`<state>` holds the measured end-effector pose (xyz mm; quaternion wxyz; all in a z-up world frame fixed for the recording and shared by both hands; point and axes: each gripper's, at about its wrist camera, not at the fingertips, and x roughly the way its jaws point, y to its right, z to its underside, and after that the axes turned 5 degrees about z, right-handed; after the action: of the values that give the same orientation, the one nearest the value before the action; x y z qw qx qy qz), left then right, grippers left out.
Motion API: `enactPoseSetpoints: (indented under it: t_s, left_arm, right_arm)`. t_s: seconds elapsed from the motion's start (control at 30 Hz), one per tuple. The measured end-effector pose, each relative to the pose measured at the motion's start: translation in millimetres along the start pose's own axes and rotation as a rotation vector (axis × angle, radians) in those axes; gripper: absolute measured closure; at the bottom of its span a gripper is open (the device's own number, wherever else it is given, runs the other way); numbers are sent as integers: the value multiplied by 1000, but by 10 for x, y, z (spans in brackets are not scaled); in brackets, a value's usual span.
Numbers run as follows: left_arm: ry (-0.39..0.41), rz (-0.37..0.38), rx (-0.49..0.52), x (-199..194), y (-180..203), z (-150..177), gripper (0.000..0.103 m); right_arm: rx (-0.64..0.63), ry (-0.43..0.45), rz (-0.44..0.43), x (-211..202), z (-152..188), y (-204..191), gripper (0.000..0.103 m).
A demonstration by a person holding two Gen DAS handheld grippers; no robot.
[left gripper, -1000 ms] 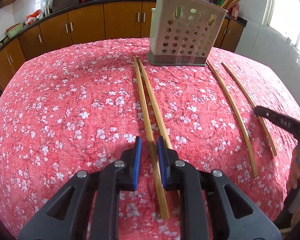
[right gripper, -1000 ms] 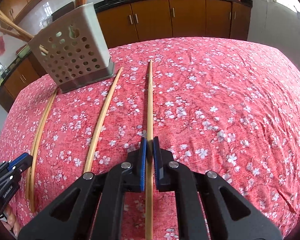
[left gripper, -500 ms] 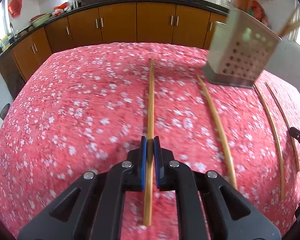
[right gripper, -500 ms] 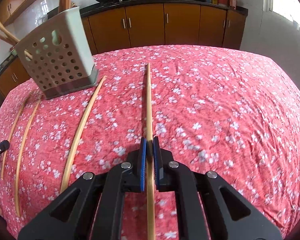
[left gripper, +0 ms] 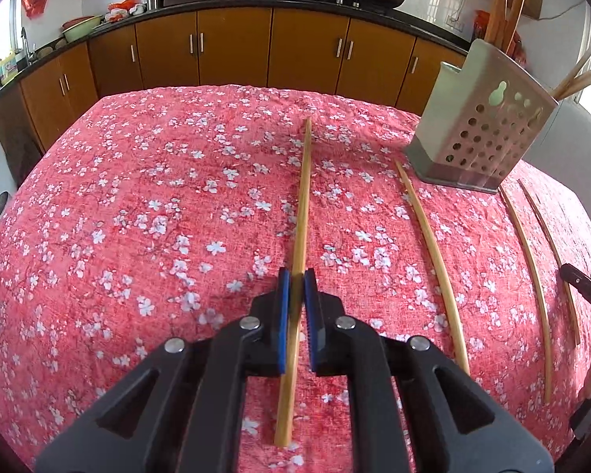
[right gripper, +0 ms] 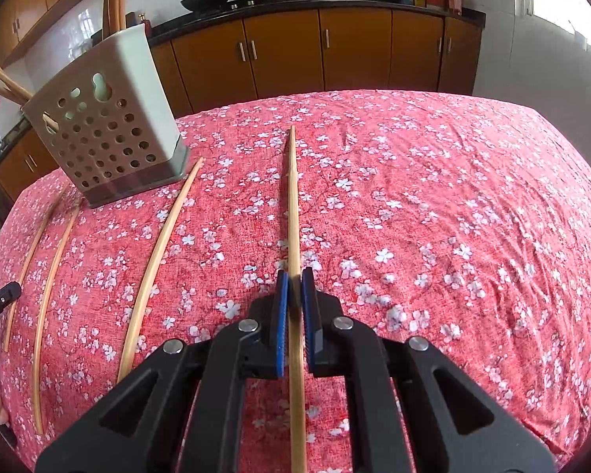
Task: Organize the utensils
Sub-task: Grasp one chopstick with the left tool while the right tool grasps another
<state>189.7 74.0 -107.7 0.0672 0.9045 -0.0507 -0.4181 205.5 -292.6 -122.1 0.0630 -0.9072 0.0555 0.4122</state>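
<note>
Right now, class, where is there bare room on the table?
Free: cloth left of the left chopstick in the left gripper, and right of the right chopstick in the right gripper. Crowded: between them, two loose chopsticks beside the holder.

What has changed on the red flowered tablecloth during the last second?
The left gripper closed its jaws on one pale bamboo chopstick and drew it leftwards, away from the neighbouring chopstick. The perforated grey utensil holder now appears far right in that gripper's view. The right gripper kept its jaws shut on another bamboo chopstick and hardly moved. The holder stayed in place.
</note>
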Motion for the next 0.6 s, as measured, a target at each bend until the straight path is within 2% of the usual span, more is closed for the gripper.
enactPoseSetpoints:
  t_s: [0.6]
  left_arm:
    - [0, 10, -14, -12, 13, -5, 92]
  right_arm:
    - [4, 0, -1, -17, 5, -3, 94]
